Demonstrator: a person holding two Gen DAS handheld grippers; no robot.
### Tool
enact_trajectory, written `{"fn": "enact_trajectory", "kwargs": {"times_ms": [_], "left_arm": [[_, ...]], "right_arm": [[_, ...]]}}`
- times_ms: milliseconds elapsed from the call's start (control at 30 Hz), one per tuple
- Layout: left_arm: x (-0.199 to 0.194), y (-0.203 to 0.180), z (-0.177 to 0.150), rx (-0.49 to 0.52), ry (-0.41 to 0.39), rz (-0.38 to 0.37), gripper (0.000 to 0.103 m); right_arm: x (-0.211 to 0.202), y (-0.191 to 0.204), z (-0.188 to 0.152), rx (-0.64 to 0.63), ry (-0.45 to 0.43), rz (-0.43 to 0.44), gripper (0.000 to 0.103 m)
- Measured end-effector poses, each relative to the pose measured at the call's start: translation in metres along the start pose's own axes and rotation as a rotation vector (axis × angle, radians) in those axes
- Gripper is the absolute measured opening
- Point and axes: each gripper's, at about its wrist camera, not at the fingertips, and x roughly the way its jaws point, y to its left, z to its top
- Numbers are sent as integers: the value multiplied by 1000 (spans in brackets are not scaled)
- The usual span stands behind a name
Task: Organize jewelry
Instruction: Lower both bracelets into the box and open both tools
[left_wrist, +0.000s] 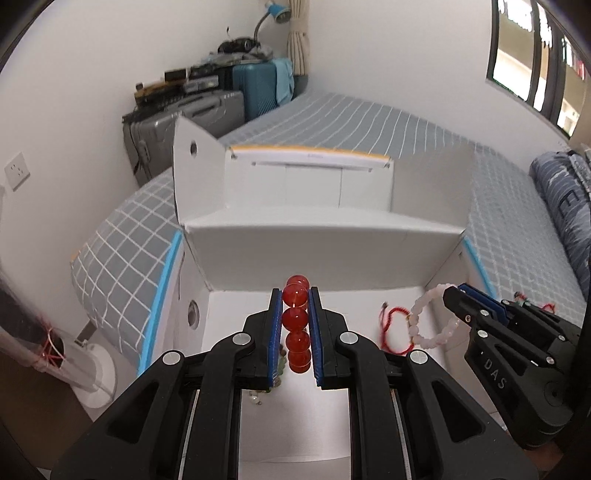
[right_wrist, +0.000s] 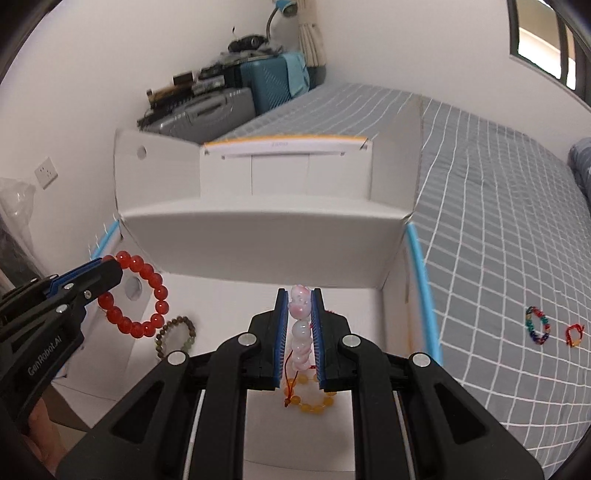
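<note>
- Your left gripper (left_wrist: 295, 299) was clenched on the red bead bracelet (left_wrist: 295, 321), hanging over the open white box (left_wrist: 332, 258), presumably for dropping in.
- Your right gripper (right_wrist: 300, 299) pinched the pale pink bracelet (right_wrist: 300, 332) above the same box, where other bracelets already lay.

1. Open box (right_wrist: 391, 317) on bed (right_wrist: 498, 206), lid raised behind.
2. In box: bracelet (right_wrist: 175, 338) at left, another (right_wrist: 314, 404) nearer, middle.
3. On bed, right of box: two bracelets (right_wrist: 537, 325) side by side.
4. Behind bed: suitcases (right_wrist: 266, 86) against wall.
</note>
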Motion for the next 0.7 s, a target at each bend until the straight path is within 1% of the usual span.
{"fn": "enact_trajectory", "kwargs": {"times_ms": [100, 200, 300, 533, 633, 700], "left_arm": [[12, 2, -4, 3, 37, -15, 13], [22, 6, -7, 0, 66, -15, 13], [32, 9, -8, -14, 102, -37, 13], [49, 9, -13, -9, 149, -17, 13], [53, 7, -13, 2, 158, 13, 13], [57, 7, -14, 2, 169, 17, 13]], "right_arm": [[12, 3, -1, -5, 29, -2, 12], [20, 2, -3, 4, 55, -11, 12], [25, 1, -5, 10, 76, -19, 12], [36, 0, -6, 21, 120, -30, 12], [37, -2, -6, 28, 126, -33, 12], [38, -2, -7, 28, 134, -34, 12]]}}
